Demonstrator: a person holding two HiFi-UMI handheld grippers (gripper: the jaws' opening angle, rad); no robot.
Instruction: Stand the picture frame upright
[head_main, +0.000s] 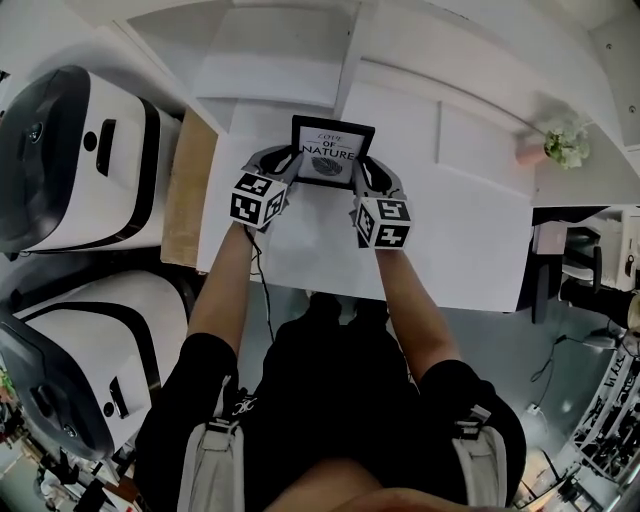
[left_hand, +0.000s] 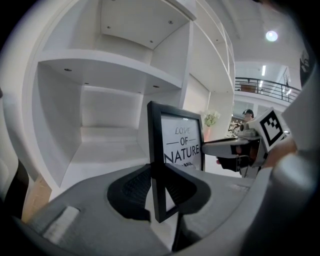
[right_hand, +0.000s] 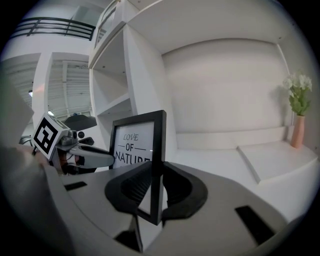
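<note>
Head view: picture frame clamped between left tongs, right tongs.

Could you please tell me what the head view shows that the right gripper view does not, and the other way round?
Only the head view shows the person's forearms and two white machines at the left. Only the right gripper view shows, close up, the jaws of the right gripper closed on a side edge of the picture frame, and a balcony railing high up. Both show the frame's LOVE OF NATURE print, the left gripper at its other side, the white shelf unit and the flowers.
</note>
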